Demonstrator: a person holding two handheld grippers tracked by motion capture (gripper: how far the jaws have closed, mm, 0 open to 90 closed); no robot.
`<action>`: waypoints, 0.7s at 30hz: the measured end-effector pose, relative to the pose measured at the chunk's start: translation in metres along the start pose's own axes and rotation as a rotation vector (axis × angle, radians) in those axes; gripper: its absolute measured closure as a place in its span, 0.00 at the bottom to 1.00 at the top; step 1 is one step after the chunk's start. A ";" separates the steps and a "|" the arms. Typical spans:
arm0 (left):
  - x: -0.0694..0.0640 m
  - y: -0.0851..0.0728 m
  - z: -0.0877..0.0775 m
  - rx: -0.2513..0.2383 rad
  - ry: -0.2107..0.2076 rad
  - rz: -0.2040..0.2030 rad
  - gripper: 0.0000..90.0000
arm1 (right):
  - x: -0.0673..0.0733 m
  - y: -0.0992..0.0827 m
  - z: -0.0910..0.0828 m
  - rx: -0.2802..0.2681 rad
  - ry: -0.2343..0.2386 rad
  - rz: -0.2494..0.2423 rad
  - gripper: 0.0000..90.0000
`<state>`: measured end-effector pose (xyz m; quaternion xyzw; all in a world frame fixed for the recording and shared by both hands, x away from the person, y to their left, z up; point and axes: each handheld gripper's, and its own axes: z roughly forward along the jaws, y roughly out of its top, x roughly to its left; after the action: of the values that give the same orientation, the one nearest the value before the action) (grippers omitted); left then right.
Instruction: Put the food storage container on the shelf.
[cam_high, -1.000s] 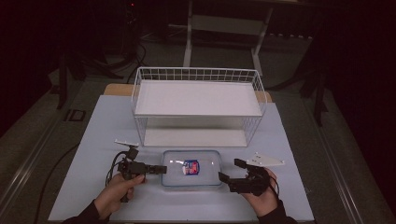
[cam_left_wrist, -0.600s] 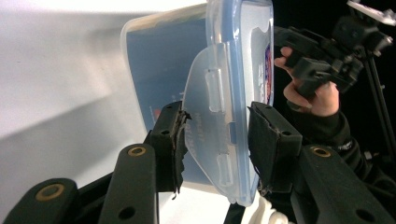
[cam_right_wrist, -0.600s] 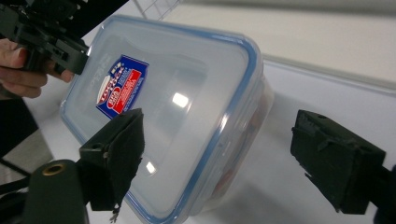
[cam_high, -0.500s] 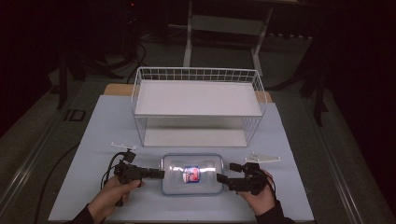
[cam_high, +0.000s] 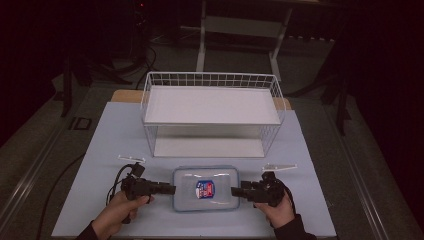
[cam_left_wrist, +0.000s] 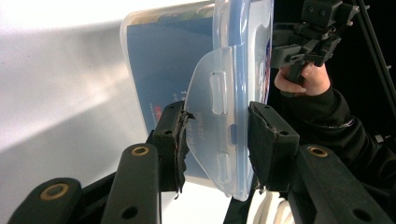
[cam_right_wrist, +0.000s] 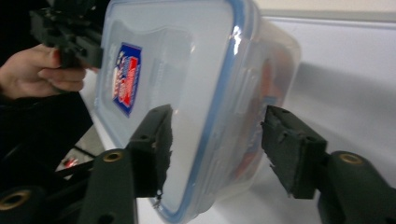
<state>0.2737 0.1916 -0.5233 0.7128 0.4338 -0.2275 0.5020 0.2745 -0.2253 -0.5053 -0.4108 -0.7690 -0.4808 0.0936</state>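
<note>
The light blue table mat (cam_high: 100, 150) carries everything, and the clear food container (cam_high: 205, 188) lying flat near its front edge serves as the landmark. Beyond the container stands a white wire shelf rack (cam_high: 212, 112), its upper and lower boards bare; it looks like the place the container may be headed, though that is a guess.

The container is a rectangular plastic box with a blue-rimmed snap lid and a red-and-blue sticker (cam_high: 205, 189) on top. Through its side the right gripper view shows something reddish inside, too blurred to name.

At the container's left end, the left gripper (cam_left_wrist: 215, 140) is clamped on the lid's side latch flap (cam_left_wrist: 212, 126), apparently to grip that end. At the opposite end, the right gripper (cam_right_wrist: 215, 149) straddles the rim; its jaws have just been closing, yet a gap shows on both sides, so it holds nothing so far. A two-ended hold would suit lifting the box level.
</note>
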 end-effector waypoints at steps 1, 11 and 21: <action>0.000 0.000 0.000 0.000 0.000 0.000 0.64 | 0.000 0.000 0.000 0.004 0.014 0.002 0.52; -0.011 -0.005 0.000 -0.015 0.044 0.029 0.65 | 0.004 -0.002 -0.004 0.012 0.016 0.046 0.57; -0.027 -0.004 -0.004 -0.056 0.094 0.049 0.64 | 0.010 -0.003 -0.008 -0.004 0.011 0.061 0.58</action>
<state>0.2559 0.1851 -0.5034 0.7189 0.4454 -0.1692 0.5061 0.2641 -0.2269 -0.4978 -0.4315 -0.7546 -0.4817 0.1115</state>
